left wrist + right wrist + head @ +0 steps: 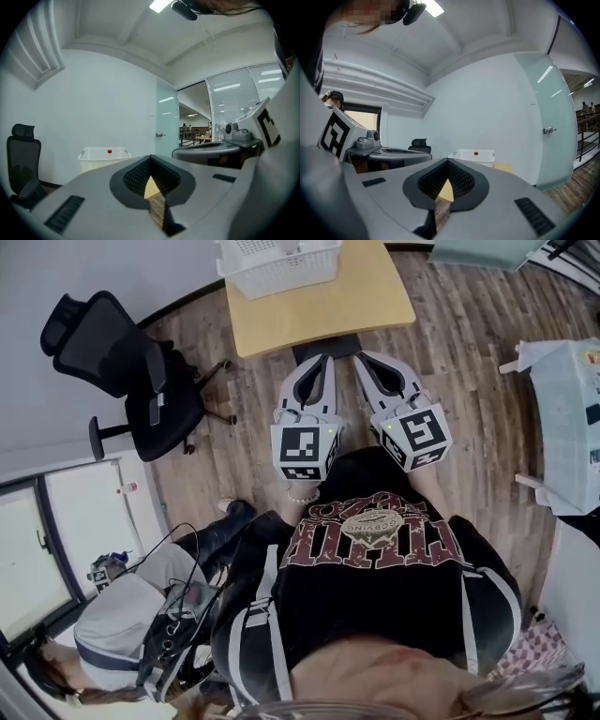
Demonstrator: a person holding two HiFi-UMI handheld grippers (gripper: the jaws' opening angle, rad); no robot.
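The white basket (278,268) is sitting on the far left of the table (366,298), a red cap (109,151) showing inside. We are holding the left gripper (322,359) and right gripper (362,355) side by side at the near edge, jaws closed on nothing, likely because the basket is lying out of reach.

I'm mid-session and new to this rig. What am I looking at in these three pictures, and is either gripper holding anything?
There is no robot here: a person holds a two-jaw gripper in each hand. The head view looks down from the person's head on the left gripper and the right gripper. The other two views ride on the grippers and look along their jaws. Both pairs are shut, with nothing between. Ahead stands a wooden table bearing a white basket with a small red thing inside.
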